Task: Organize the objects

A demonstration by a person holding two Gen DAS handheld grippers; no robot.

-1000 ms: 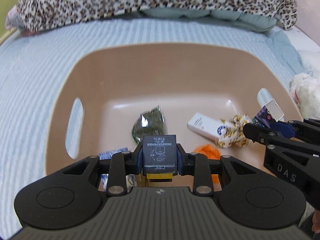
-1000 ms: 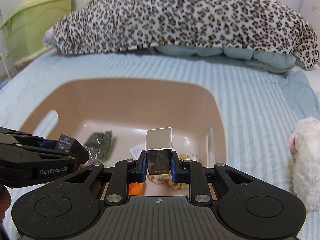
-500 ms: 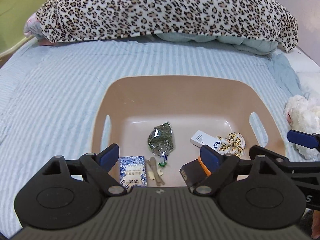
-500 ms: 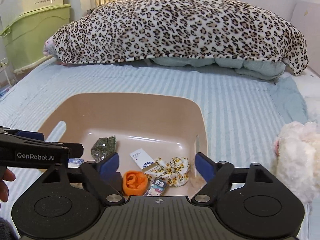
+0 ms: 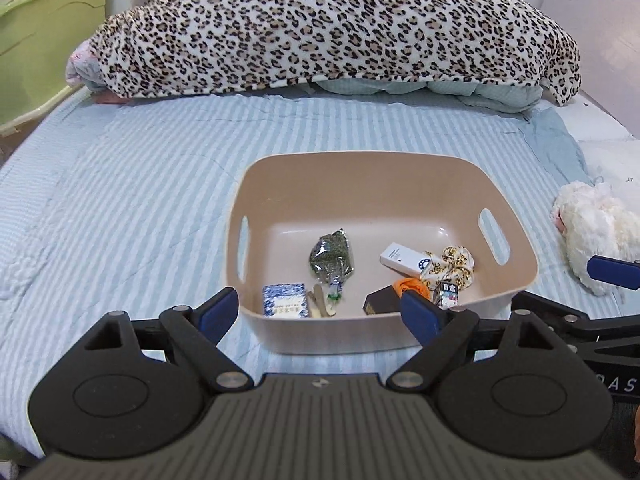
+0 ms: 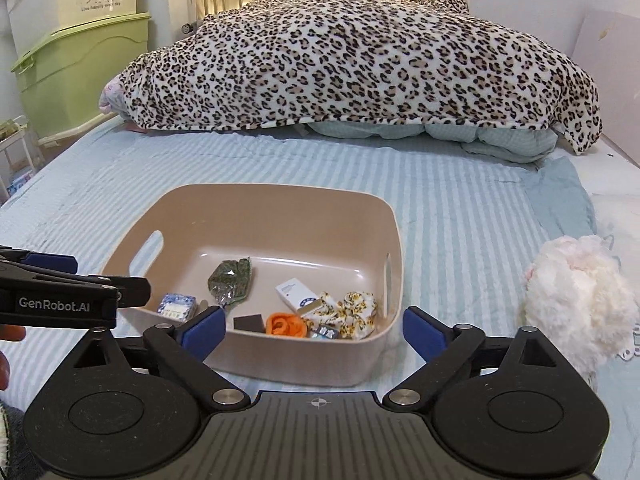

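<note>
Left tool (image 5: 318,312): its jaws stand wide apart with nothing between them; it hangs just short of the bin's near wall, tilted down toward it, so I judge its part of the sorting is delivered.
Bin (image 5: 384,164): a tan plastic tub with handle slots, sitting on the striped bed (image 5: 120,200) ahead of both tools; it is the collecting place, which is why all the small things lie inside it and none on the sheet.
Blue patterned packet (image 5: 285,300): flat on the bin floor, nearest the left tool's left finger, against the near wall.
Green packet (image 5: 331,256): ahead of the left tool, in the middle of the floor, lying loose.
Dark box (image 5: 380,303): tipped on the floor just beyond the left tool's right finger, beside the orange piece (image 5: 410,287); it looks dropped, not set.
White box (image 5: 400,258): further in, touching the patterned scrunchie (image 5: 450,264), toward the right-hand side.
Small printed box (image 6: 325,332): ahead of the right tool, between orange piece and scrunchie.
Right tool (image 6: 314,330): its jaws are opening, already very wide, holding nothing; it too sits back from the near wall.
Plush toy (image 6: 576,292): on the bed to the right of the right tool, outside the bin; possibly next, though I cannot tell.
</note>
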